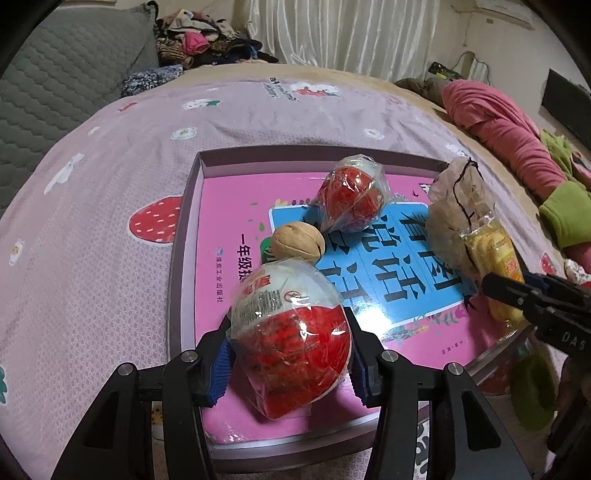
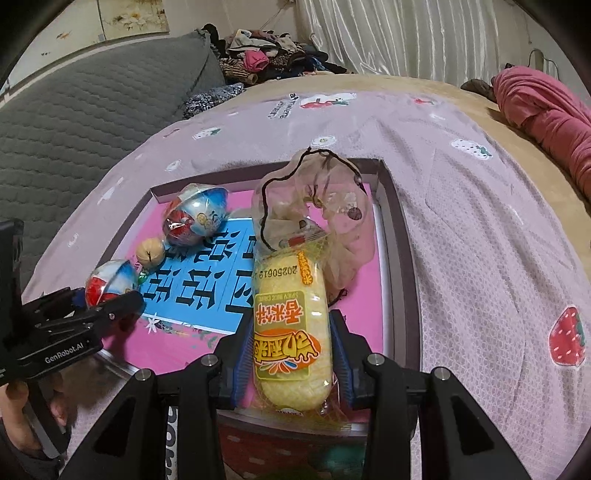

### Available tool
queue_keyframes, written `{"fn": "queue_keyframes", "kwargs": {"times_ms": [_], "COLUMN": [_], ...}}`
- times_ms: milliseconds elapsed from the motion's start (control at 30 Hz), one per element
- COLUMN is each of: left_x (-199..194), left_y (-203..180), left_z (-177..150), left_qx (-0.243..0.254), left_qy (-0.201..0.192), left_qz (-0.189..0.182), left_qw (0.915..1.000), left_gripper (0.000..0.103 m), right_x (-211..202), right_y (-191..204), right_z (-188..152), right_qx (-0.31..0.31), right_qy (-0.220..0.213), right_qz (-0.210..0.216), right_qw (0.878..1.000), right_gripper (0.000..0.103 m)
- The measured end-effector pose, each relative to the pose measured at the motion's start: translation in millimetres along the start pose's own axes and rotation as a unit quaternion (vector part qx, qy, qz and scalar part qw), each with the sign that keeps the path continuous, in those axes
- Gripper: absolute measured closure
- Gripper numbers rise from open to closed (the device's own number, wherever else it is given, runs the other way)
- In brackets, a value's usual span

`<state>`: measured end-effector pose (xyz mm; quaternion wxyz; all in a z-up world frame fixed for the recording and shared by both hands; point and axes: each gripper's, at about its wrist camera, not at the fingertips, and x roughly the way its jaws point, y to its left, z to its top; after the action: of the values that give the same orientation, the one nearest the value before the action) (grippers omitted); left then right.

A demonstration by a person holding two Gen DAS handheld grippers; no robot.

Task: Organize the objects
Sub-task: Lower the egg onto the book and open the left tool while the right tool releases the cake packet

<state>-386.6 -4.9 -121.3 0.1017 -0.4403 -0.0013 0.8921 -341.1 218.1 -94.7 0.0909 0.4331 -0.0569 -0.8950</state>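
Observation:
My left gripper (image 1: 290,354) is shut on a plastic-wrapped red and white toy egg (image 1: 291,332) at the near edge of a shallow box (image 1: 184,206) lined with a pink and blue book. It also shows in the right wrist view (image 2: 107,284). A second wrapped egg (image 1: 351,199) and a walnut (image 1: 297,243) lie farther in. My right gripper (image 2: 291,354) is shut on a yellow rice cracker packet (image 2: 291,332), which lies on the box's right side, against a sheer drawstring pouch (image 2: 325,214).
The box rests on a bed with a purple strawberry-print sheet (image 1: 110,177). A grey quilted headboard (image 1: 55,74) is at the left. Piled clothes (image 1: 207,33) lie at the back and pink and green garments (image 1: 517,140) at the right.

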Motion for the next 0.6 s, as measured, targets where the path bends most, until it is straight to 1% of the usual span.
{"fn": "queue_keyframes", "kwargs": {"times_ms": [200, 300, 467, 533, 600], "left_x": [0.8, 2.1, 1.9, 2.0, 1.4], "left_y": [0.3, -0.9, -0.7, -1.5, -2.7], "left_z": [-0.5, -1.1, -1.8, -1.5, -1.8], "left_qx": [0.002, 0.007, 0.009, 0.008, 0.008], "left_qy": [-0.001, -0.001, -0.001, -0.001, 0.0], "left_qz": [0.002, 0.01, 0.012, 0.014, 0.015], "left_qw": [1.0, 0.9999, 0.9999, 0.9999, 0.9999], "left_gripper": [0.049, 0.049, 0.048, 0.046, 0.042], "right_x": [1.3, 2.5, -2.1, -4.3, -6.2], "right_y": [-0.9, -1.1, -1.5, -2.1, -2.7], "right_z": [-1.2, -1.4, -0.9, 0.3, 0.7], "right_qx": [0.001, 0.002, 0.004, 0.007, 0.008], "right_qy": [0.004, 0.008, 0.002, -0.001, -0.004], "right_qz": [-0.001, -0.002, -0.006, -0.005, -0.005], "right_qw": [1.0, 1.0, 1.0, 1.0, 1.0], "right_gripper": [0.064, 0.063, 0.056, 0.053, 0.052]}}
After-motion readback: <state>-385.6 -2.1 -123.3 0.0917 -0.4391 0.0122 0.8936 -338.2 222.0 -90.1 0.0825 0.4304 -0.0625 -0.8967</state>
